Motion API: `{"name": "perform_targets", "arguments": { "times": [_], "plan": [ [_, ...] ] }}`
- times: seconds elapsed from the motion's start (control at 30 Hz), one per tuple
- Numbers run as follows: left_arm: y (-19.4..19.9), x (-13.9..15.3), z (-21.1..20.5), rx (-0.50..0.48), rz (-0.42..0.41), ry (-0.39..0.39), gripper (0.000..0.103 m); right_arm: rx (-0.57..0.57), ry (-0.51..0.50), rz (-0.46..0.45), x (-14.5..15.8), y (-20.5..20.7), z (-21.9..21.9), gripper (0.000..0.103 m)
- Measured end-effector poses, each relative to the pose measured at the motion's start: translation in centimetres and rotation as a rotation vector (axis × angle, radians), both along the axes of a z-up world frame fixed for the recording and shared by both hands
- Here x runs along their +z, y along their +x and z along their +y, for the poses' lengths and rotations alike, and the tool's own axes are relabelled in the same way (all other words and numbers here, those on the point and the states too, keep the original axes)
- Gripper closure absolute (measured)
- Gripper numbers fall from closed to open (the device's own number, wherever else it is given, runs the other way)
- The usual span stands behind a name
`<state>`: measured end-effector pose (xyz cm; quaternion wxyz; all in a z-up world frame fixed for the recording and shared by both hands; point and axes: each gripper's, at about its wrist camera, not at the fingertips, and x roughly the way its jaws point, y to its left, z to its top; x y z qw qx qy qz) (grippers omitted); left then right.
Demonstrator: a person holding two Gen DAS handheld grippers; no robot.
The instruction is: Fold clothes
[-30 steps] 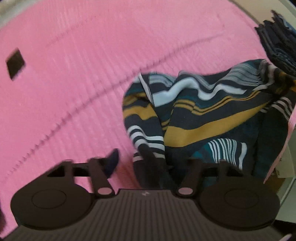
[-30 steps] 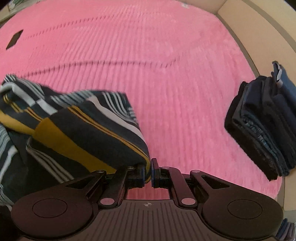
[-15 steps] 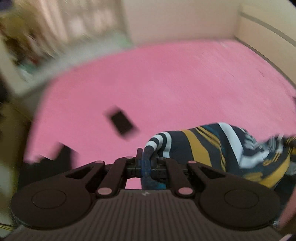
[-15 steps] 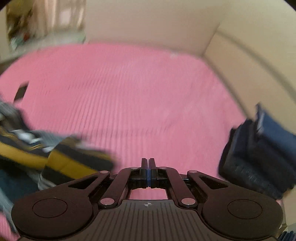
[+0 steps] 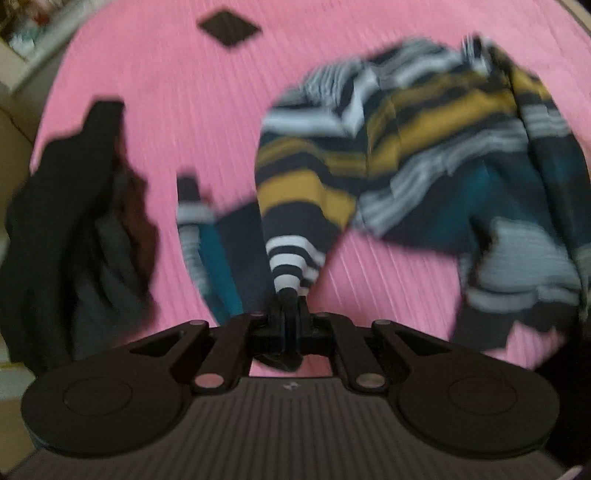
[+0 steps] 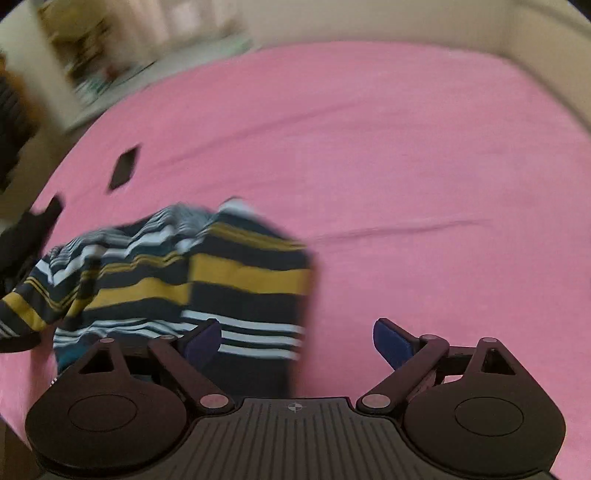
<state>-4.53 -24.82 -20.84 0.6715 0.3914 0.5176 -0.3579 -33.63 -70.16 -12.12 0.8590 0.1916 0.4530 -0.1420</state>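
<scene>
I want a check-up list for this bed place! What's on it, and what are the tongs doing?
Surface: pink ribbed bedcover, creased in places.
Job's things: striped shirt, rumpled and blurred, lying partly on the cover.
Clutter: dark heap of clothes at the left edge; small black diamond-shaped thing lying apart on the cover.
Grippers: left tongs shut on a narrow striped end of the shirt; right tongs opening, nothing pinched, the shirt lying below between the tips.
Cables: nothing seen.
Surroundings: pale beige wall beside the bed; blurred shelves far left.
</scene>
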Motion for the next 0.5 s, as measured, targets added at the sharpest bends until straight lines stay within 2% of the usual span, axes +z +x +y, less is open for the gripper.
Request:
{"name": "perform_targets", "arguments": {
  "times": [0.17, 0.27, 0.3, 0.33, 0.37, 0.4, 0.5],
  "plan": [
    [-1.7, -1.5, 4.4, 0.069, 0.035, 0.054, 0.100, 0.105, -0.006, -0.025, -5.0, 10.2, -0.4, 0.011],
    [-1.7, -1.8, 5.5, 0.091, 0.040, 0.055, 0.100, 0.172, -0.013, 0.065, -8.2, 15.3, -1.0, 0.012],
    [-1.4, -1.4, 5.3, 0.093, 0.031, 0.049, 0.100, 0.177, -0.005, 0.102, -8.9, 16.1, -1.3, 0.030],
    [-1.2, -1.0, 5.1, 0.094, 0.023, 0.043, 0.100, 0.184, 0.009, 0.132, -9.2, 16.7, -1.6, 0.074],
    [-0.9, -0.5, 4.9, 0.096, 0.012, 0.035, 0.100, 0.188, 0.012, 0.152, -9.0, 16.8, -2.0, 0.089],
    [-0.5, 0.2, 4.8, 0.097, -0.003, 0.022, 0.100, 0.186, 0.006, 0.151, -8.4, 16.3, -2.4, 0.094],
    [1.3, 2.5, 3.2, 0.088, -0.053, -0.024, 0.100, 0.138, -0.028, 0.101, -3.8, 13.1, -3.6, 0.097]
  ]
}}
